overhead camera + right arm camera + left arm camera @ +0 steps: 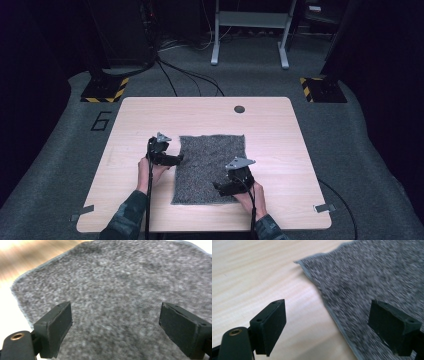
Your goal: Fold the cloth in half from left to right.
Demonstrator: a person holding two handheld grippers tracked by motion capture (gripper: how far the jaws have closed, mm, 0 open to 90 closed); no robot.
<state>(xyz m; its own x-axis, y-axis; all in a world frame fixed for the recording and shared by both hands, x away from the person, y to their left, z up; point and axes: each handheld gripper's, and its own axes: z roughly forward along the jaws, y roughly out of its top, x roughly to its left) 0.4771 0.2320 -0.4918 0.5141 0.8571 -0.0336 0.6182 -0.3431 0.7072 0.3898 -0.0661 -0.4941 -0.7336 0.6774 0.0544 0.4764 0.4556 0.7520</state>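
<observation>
Cloth [210,167], grey, centre frame: judged light, limp, non-fragile; grasp hemmed edge; left gripper [327,326] and right gripper [115,328] both released, empty.

Left hand-held gripper [176,159] and right hand-held gripper [218,187] both gape wide, jaws empty.

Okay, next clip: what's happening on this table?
A person holds a gripper in each hand over a grey cloth that lies flat on the wooden table. The left gripper sits at the cloth's left edge, jaws open, one on each side of the hem. The right gripper hovers over the near right part, jaws open too. Neither has hold of the cloth.
</observation>
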